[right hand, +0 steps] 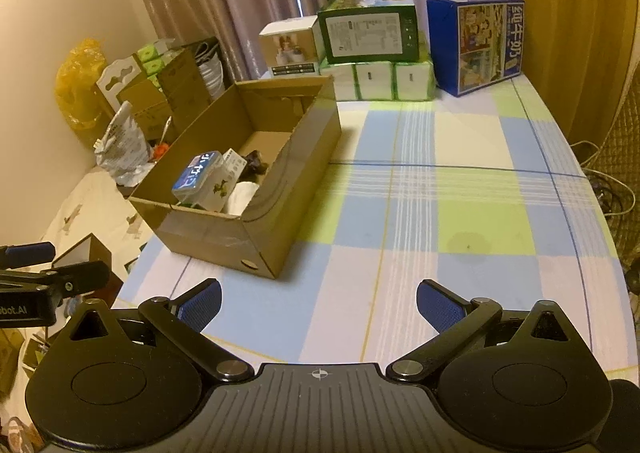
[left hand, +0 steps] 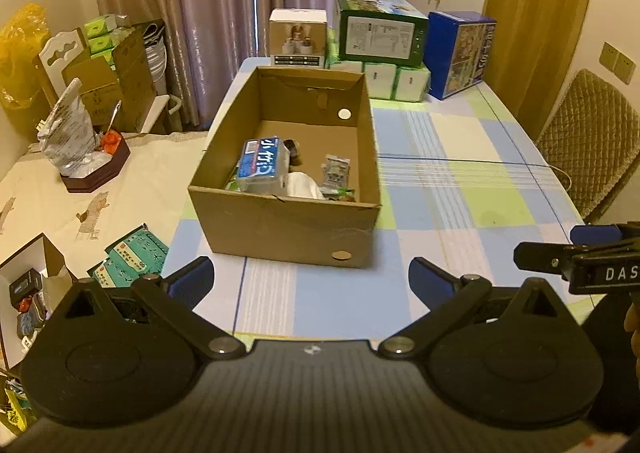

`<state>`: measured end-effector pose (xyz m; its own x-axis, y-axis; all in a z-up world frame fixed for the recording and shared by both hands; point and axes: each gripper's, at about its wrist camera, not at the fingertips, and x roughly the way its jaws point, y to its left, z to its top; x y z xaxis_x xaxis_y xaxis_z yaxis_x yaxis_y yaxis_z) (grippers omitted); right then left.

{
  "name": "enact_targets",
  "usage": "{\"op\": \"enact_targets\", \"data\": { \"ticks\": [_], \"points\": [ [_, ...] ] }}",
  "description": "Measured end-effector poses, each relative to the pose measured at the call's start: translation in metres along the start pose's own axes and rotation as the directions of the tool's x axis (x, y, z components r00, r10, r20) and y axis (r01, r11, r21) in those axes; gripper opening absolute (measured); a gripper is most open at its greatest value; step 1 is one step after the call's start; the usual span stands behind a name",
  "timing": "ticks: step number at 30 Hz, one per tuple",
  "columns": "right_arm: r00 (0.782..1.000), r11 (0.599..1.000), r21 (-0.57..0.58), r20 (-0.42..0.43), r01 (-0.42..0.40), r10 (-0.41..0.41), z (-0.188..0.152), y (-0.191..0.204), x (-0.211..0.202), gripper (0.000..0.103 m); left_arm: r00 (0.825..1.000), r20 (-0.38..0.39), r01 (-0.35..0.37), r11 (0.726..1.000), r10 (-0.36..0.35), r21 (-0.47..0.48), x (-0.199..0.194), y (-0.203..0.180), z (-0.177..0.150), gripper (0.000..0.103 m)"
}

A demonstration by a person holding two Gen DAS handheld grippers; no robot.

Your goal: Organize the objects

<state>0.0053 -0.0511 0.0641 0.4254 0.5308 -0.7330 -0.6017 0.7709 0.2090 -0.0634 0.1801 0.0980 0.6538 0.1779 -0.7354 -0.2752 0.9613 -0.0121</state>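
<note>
An open cardboard box (left hand: 280, 229) (right hand: 224, 233) stands on the checked tablecloth at the table's left side. Inside lie a blue tissue pack (left hand: 262, 163) (right hand: 198, 173), a white cloth (left hand: 304, 185), a small sachet (left hand: 335, 171) and a dark item (left hand: 292, 151). My left gripper (left hand: 312, 281) hovers open just in front of the box, nothing between its blue pads. My right gripper (right hand: 318, 303) is open too, over bare tablecloth to the box's right. Each gripper shows at the edge of the other's view.
At the table's back stand a green carton (left hand: 380, 27), white tissue packs (left hand: 396, 81), a blue milk carton (left hand: 460, 53) and a small white box (left hand: 298, 37). A cream-clothed surface (left hand: 80, 189) to the left carries clutter. A quilted chair (left hand: 588, 149) sits right.
</note>
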Motion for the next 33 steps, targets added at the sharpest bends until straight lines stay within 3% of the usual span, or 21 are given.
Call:
{"op": "enact_targets", "data": {
  "ticks": [33],
  "points": [
    [0.999, 0.999, -0.021, -0.016, 0.028, -0.028, -0.0041, 0.007, -0.0007, 0.101, 1.0, -0.01, -0.028, 1.0, 0.028, -0.001, 0.0034, -0.0015, -0.0039, 0.102]
  ]
}}
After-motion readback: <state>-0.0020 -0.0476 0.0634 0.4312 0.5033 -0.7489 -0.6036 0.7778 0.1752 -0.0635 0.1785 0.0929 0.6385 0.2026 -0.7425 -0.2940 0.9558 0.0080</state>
